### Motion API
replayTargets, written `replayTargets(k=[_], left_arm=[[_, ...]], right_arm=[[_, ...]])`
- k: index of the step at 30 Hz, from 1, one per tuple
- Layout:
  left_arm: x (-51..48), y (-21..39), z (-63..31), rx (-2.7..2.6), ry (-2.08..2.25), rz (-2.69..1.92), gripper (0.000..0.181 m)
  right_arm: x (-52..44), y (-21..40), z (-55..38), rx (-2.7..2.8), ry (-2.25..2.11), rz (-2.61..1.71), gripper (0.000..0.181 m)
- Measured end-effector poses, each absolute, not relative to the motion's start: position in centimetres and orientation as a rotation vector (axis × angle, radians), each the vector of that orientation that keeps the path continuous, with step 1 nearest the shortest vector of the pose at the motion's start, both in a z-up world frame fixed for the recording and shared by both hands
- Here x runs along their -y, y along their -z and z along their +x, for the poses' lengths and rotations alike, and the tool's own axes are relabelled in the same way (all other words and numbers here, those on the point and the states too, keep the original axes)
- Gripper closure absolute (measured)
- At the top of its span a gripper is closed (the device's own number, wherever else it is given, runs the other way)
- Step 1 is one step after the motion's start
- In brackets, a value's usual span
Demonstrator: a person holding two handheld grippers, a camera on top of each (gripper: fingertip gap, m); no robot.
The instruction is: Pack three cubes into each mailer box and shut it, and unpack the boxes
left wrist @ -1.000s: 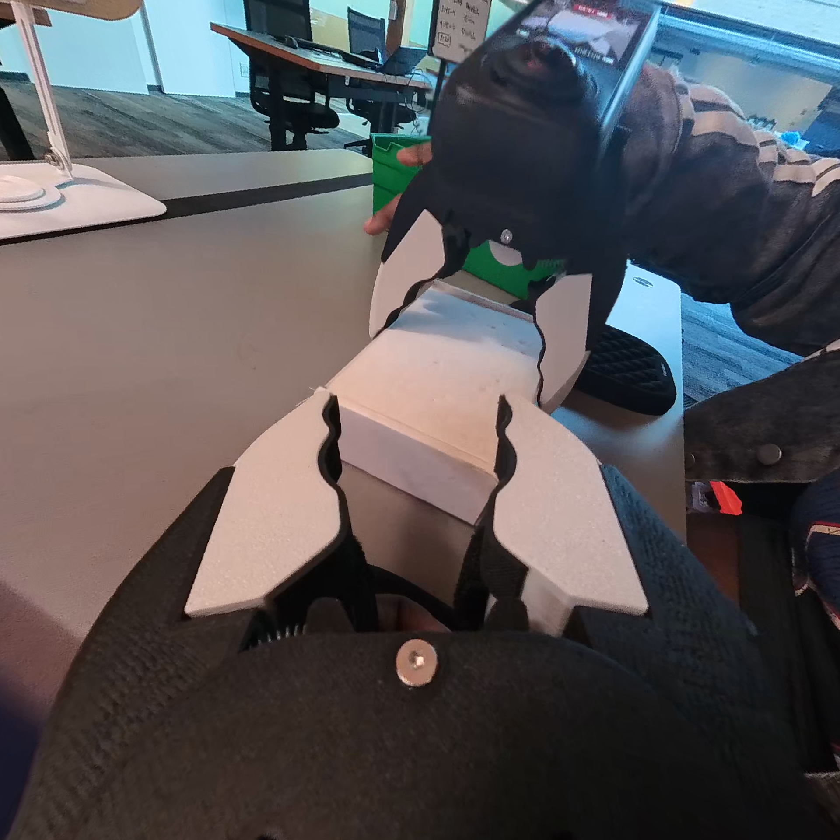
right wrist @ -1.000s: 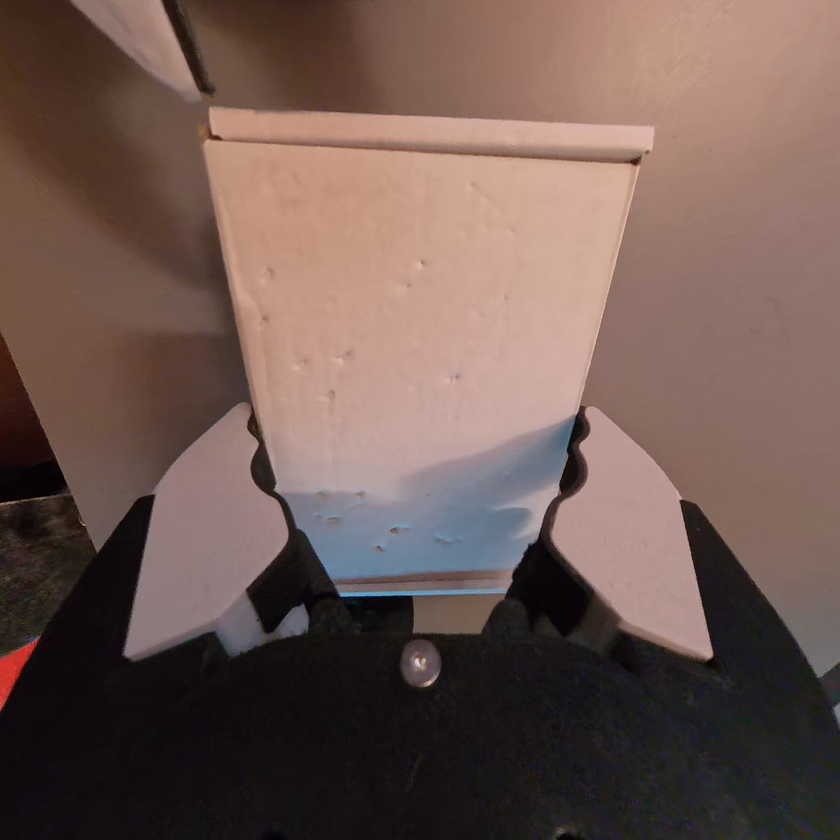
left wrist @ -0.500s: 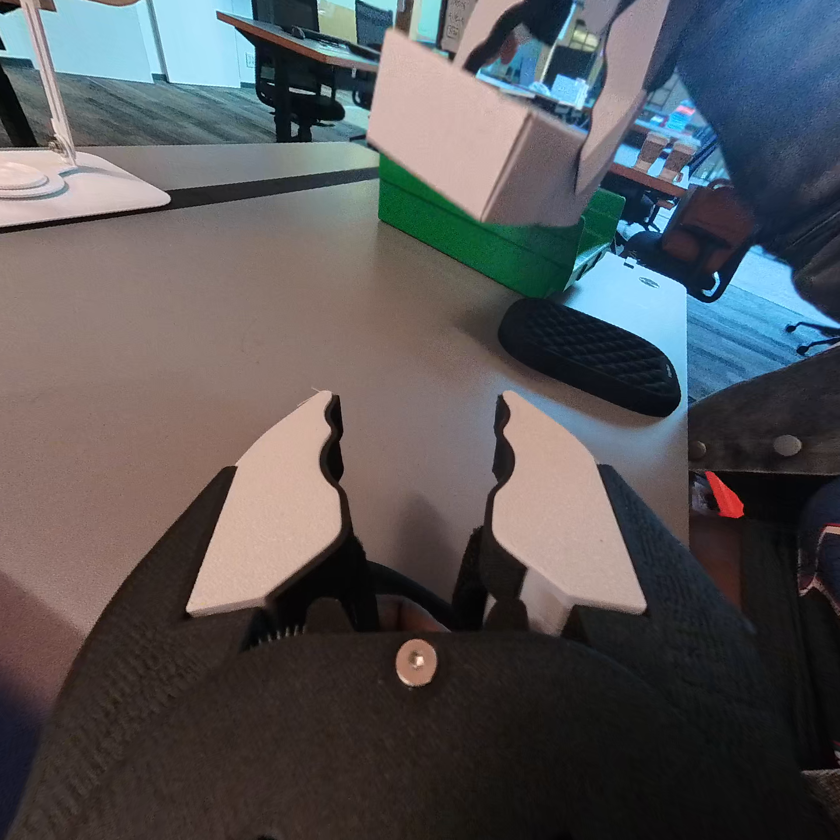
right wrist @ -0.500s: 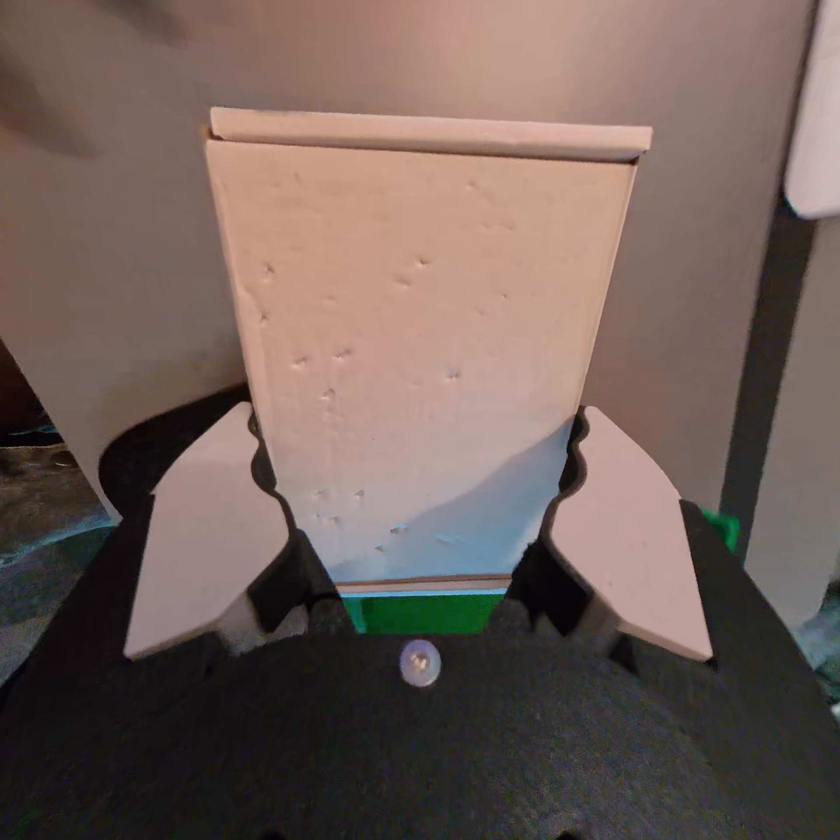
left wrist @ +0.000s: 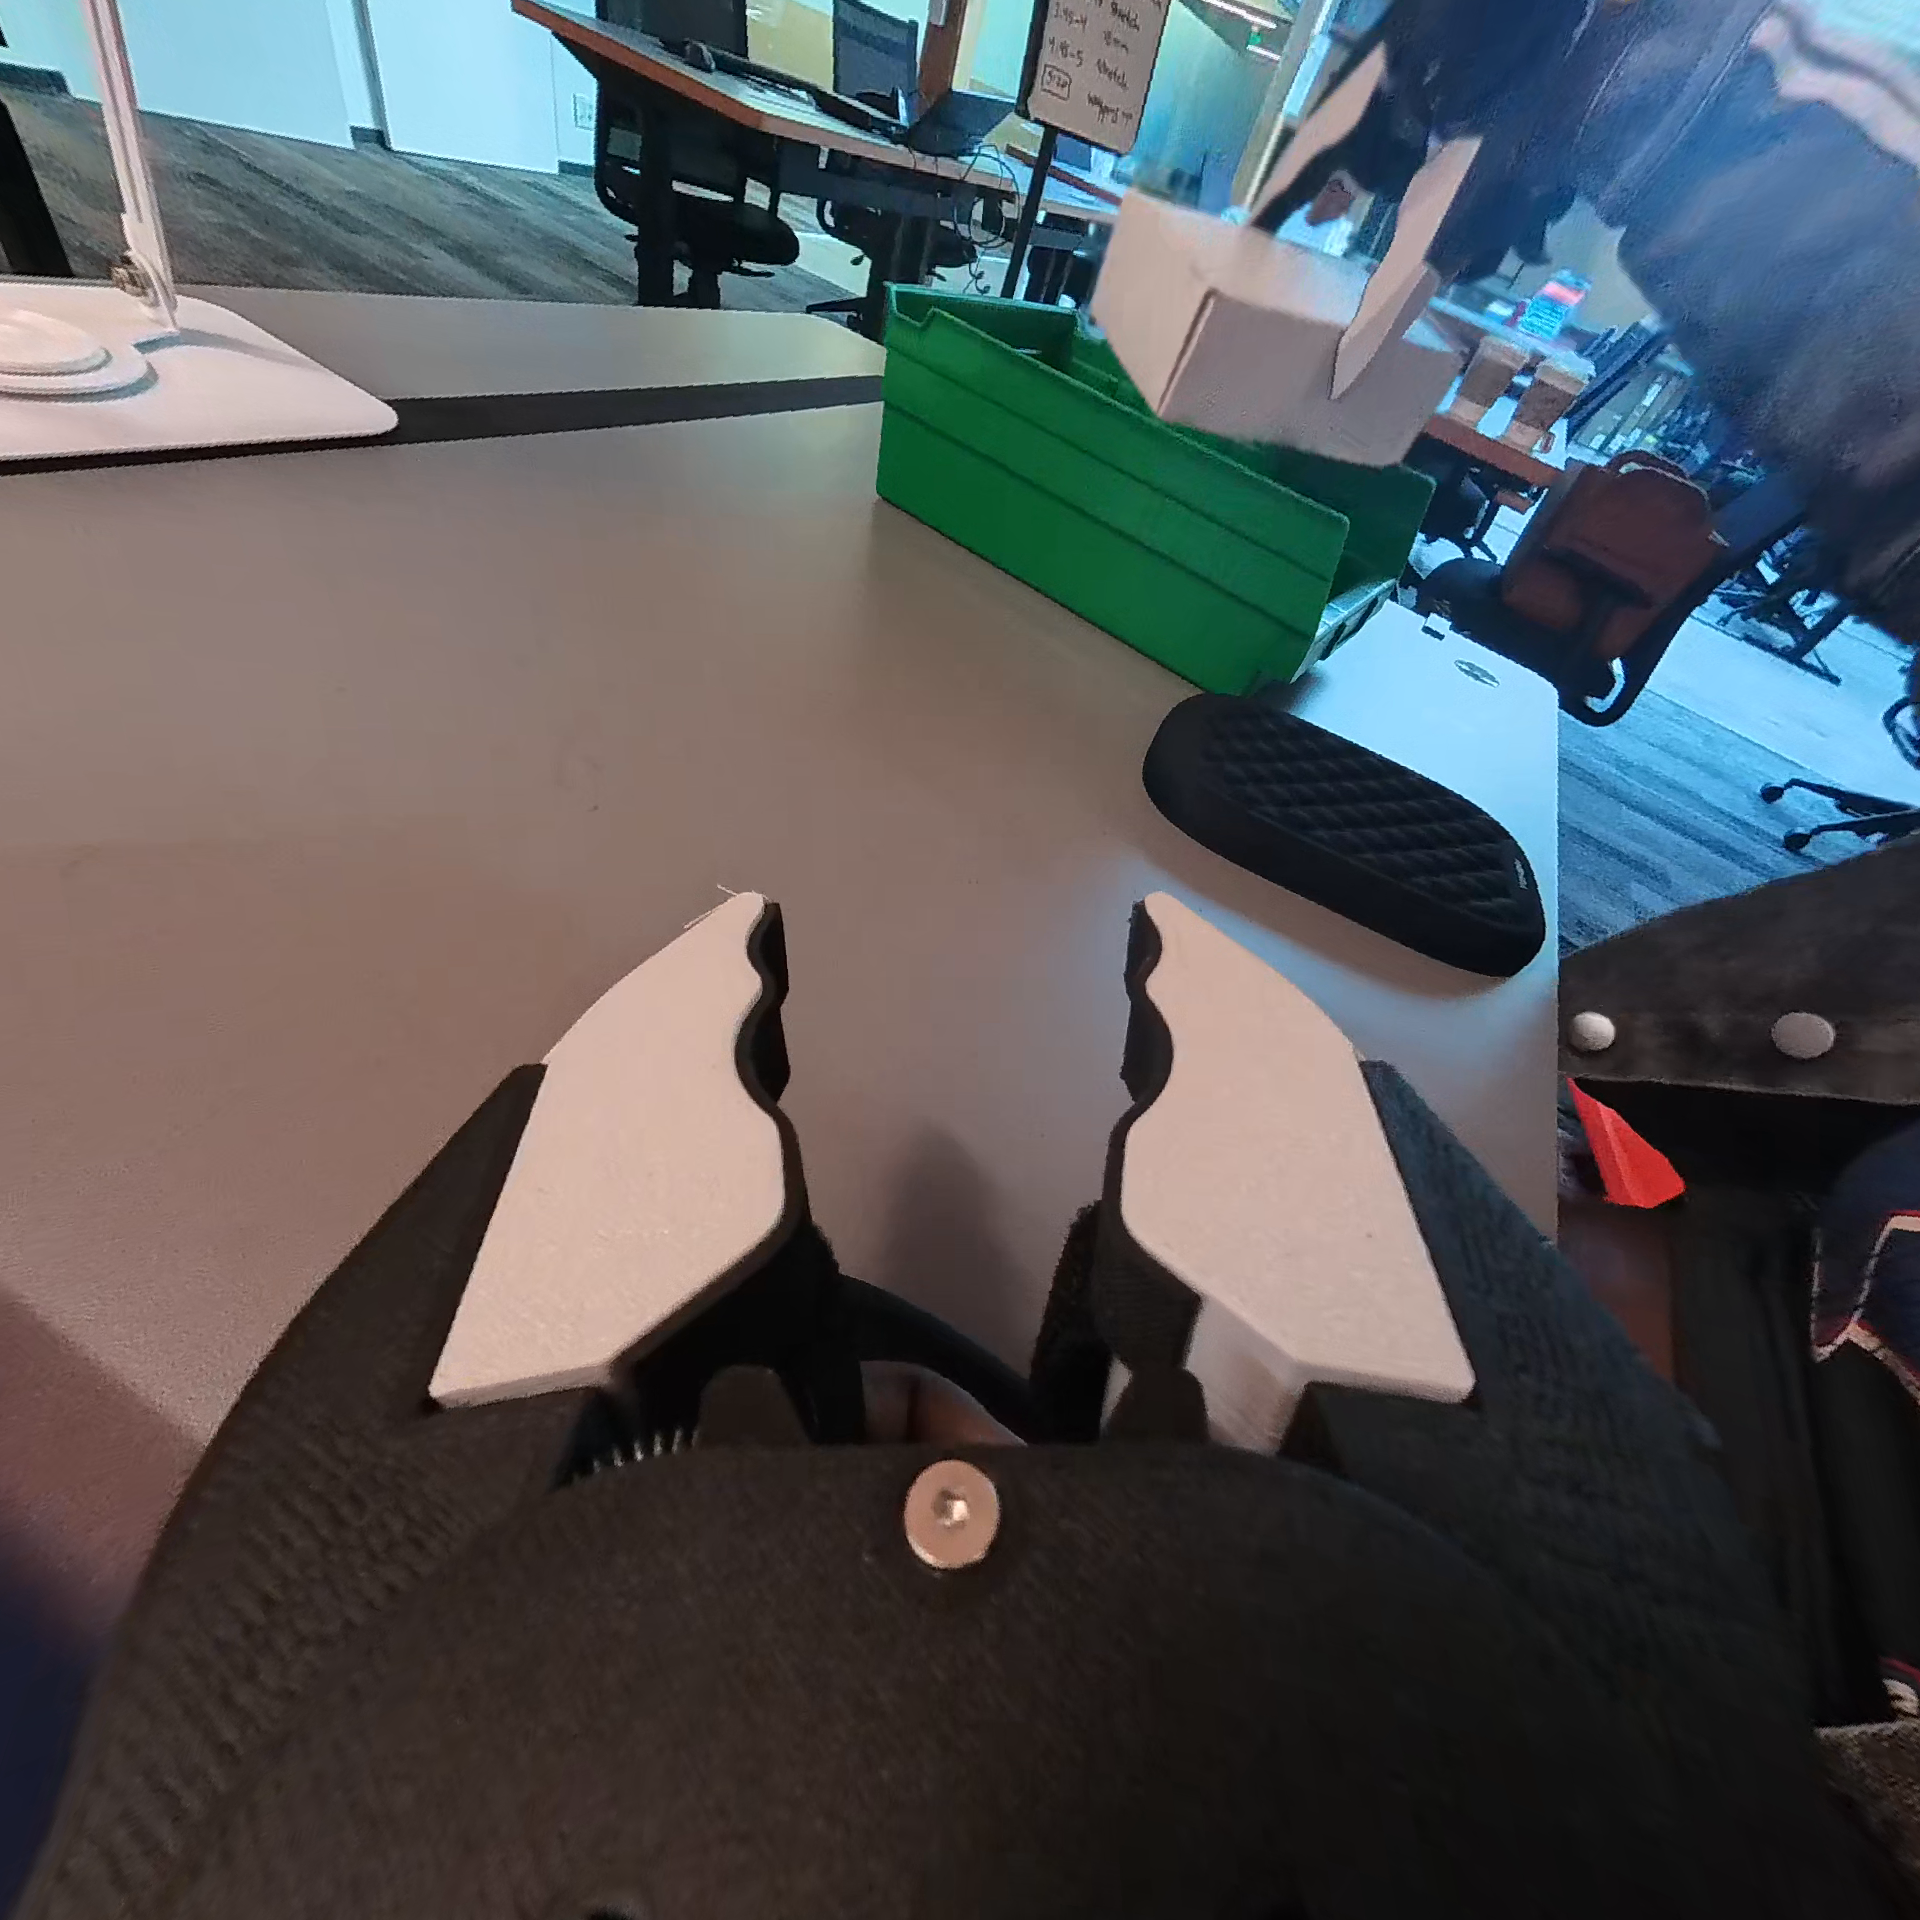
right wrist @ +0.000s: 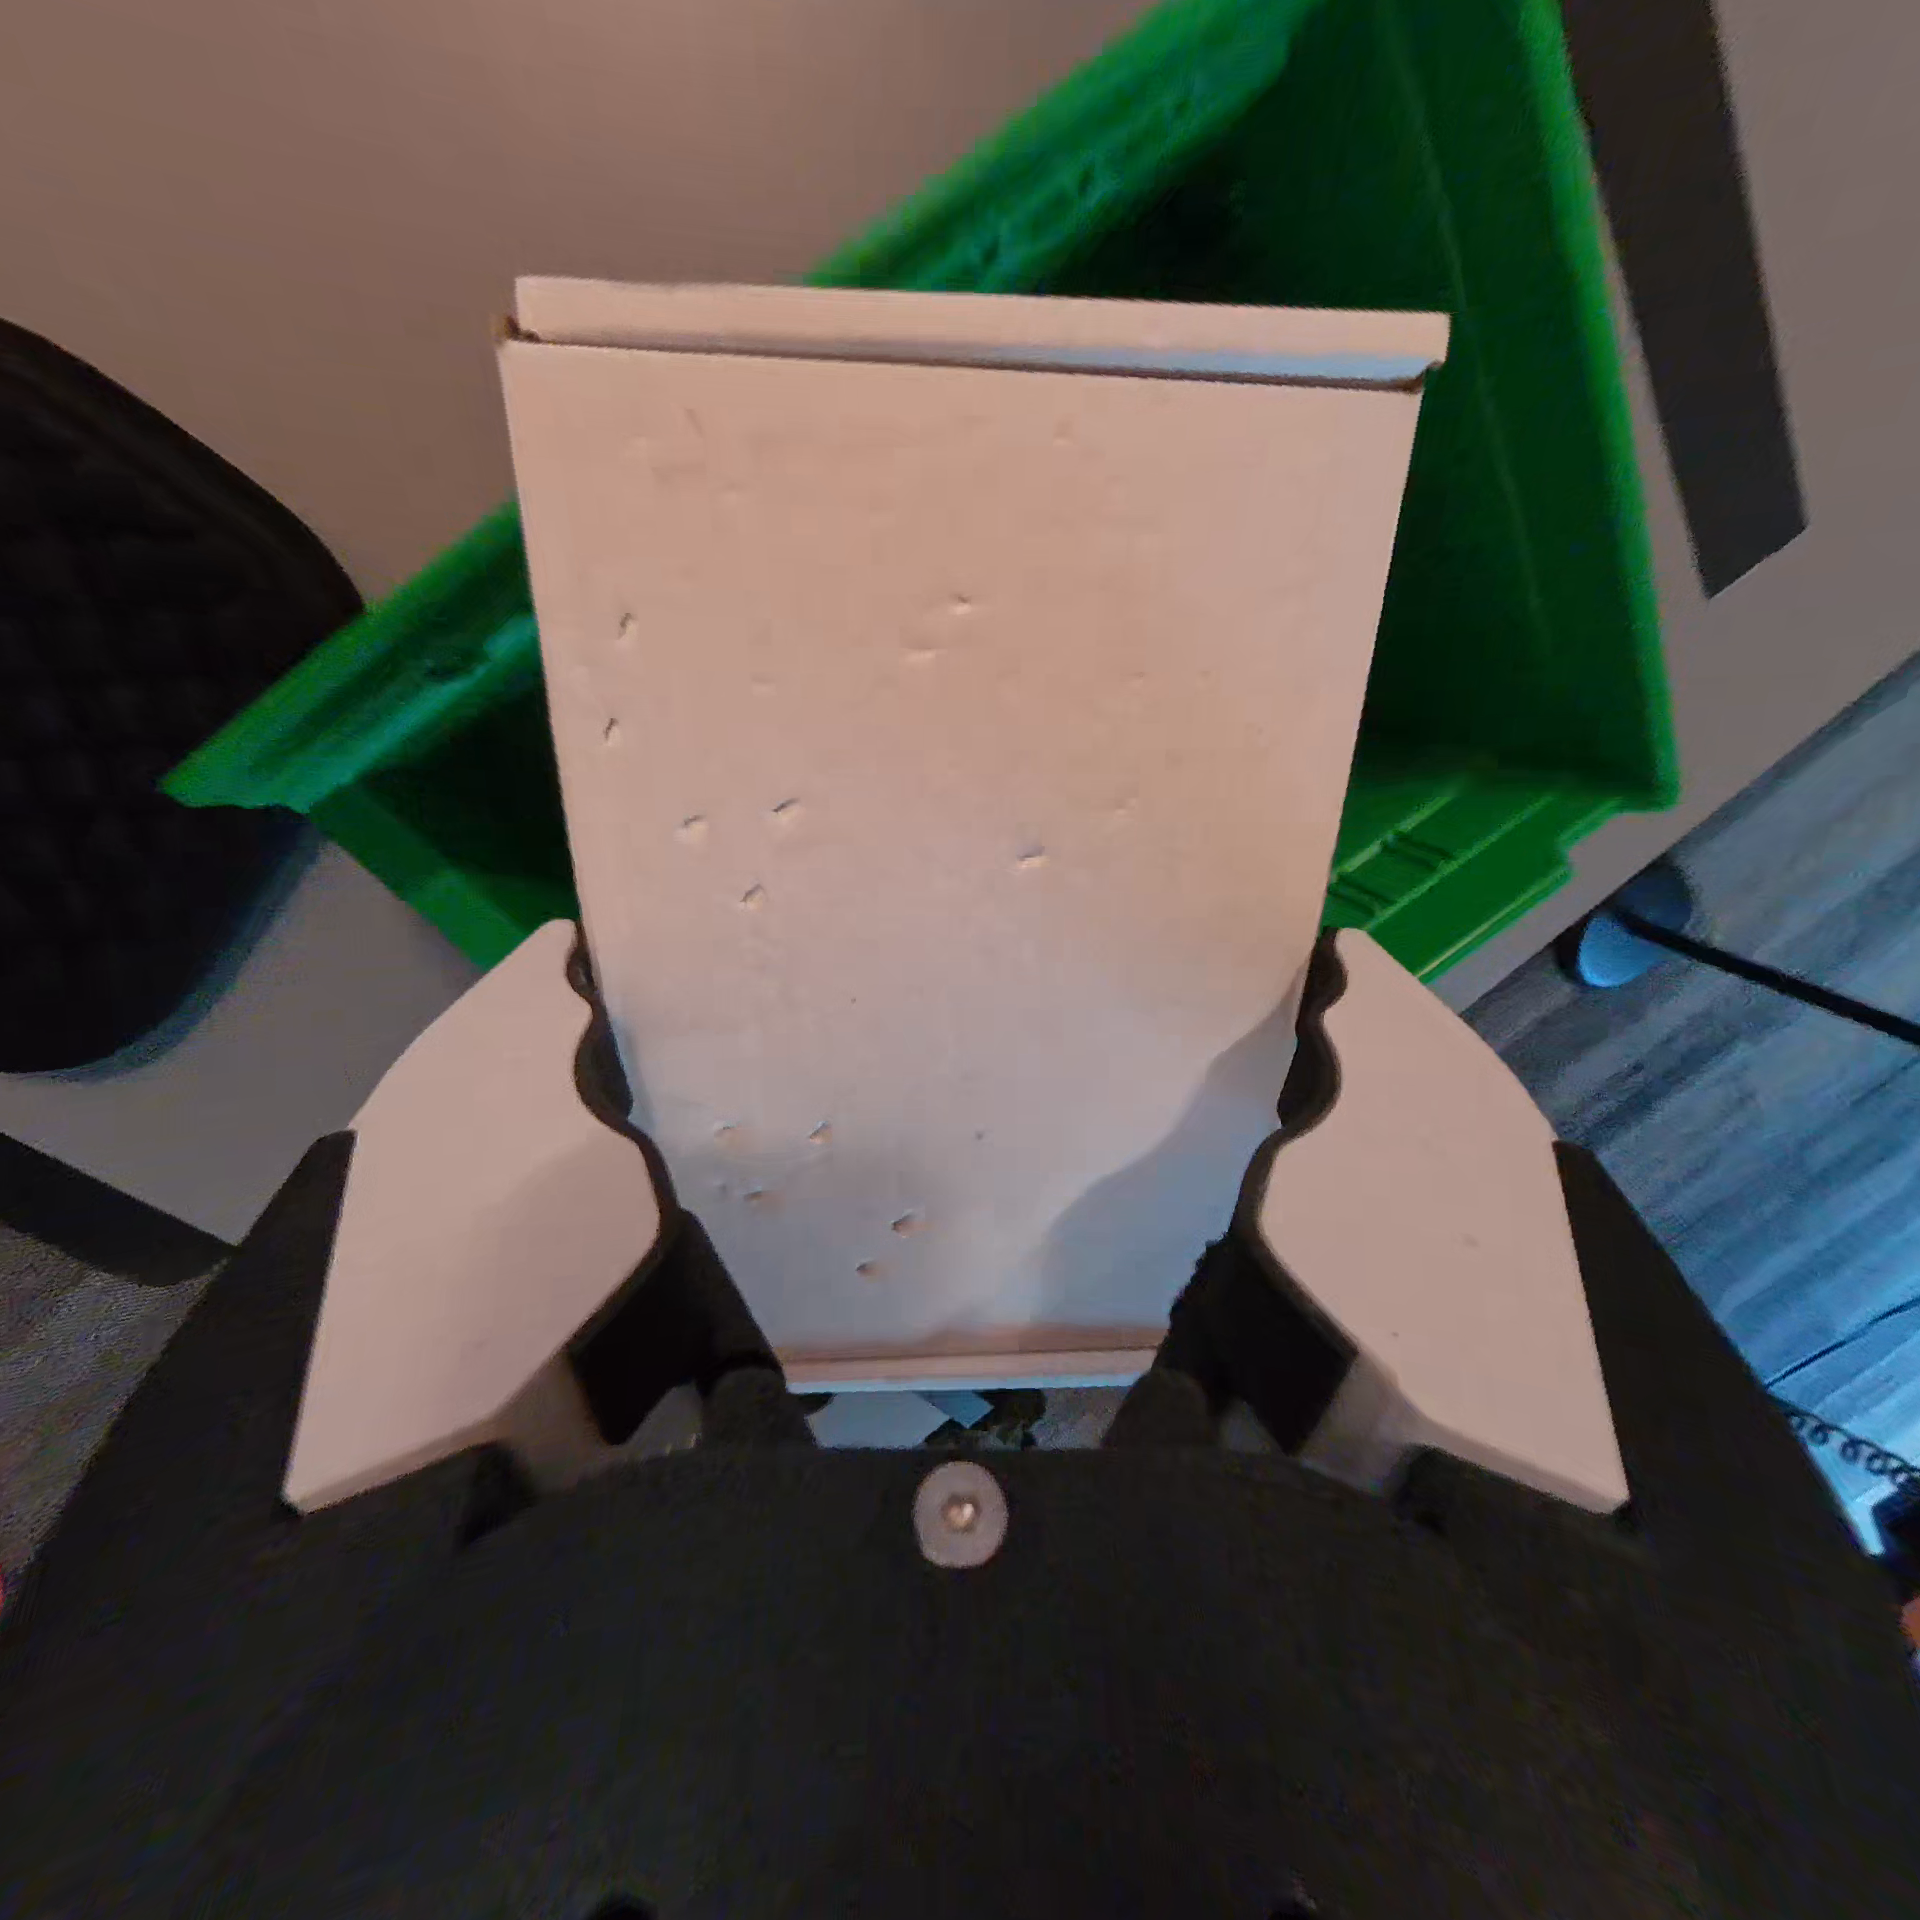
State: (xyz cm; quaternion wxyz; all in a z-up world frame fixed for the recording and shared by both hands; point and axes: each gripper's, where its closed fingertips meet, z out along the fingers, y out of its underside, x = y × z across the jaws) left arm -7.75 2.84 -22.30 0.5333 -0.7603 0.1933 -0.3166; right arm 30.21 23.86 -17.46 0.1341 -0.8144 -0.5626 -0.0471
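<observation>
**Mailer box held above the green bin**

Mailer box (right wrist: pixel 956 790), white and shut, sits clamped between the two white fingers of the right gripper (right wrist: pixel 951 997), which press on its long sides near one end. Small dents mark its upper face. Below it lies the green bin (right wrist: pixel 1455 436) on the grey table (right wrist: pixel 312 208), with a black textured pad (right wrist: pixel 135 644) to one side.

From the left wrist view, the same box (left wrist: pixel 1247 332) hangs in the air over the bin (left wrist: pixel 1091 499), gripped by the right gripper (left wrist: pixel 1340 301) from above. The left gripper (left wrist: pixel 956 914) is spread wide and grasps nothing, hovering low over the bare tabletop (left wrist: pixel 520 727). The pad (left wrist: pixel 1340 831) lies near the table's edge, just beside the bin. A white lamp base (left wrist: pixel 156 384) stands far off.
</observation>
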Motion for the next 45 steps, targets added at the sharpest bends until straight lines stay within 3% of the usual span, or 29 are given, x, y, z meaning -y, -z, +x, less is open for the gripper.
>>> replayTargets(k=[10,22,23,25,30,45], left_arm=[[-3.0,22.5,-7.9,-0.434,0.781,-1.828,0.119],[-3.0,22.5,-8.0,-0.430,0.785,-1.828,0.120],[-3.0,22.5,-8.0,-0.430,0.785,-1.829,0.120],[-3.0,22.5,-7.9,-0.433,0.782,-1.830,0.120],[-3.0,22.5,-8.0,-0.433,0.783,-1.828,0.120],[-3.0,22.7,-8.0,-0.432,0.784,-1.837,0.120]], right_arm=[[-26.5,25.4,31.3,1.880,0.319,-2.326,0.056],[-31.9,26.5,31.7,2.237,0.855,-1.928,0.057],[-32.0,26.4,31.6,2.230,0.856,-1.935,0.059],[-33.1,25.6,31.1,2.201,0.899,-1.839,0.088],[-33.8,25.3,31.4,2.191,0.983,-1.786,0.083],[-32.4,26.0,33.0,1.956,0.694,-1.837,0.113]])
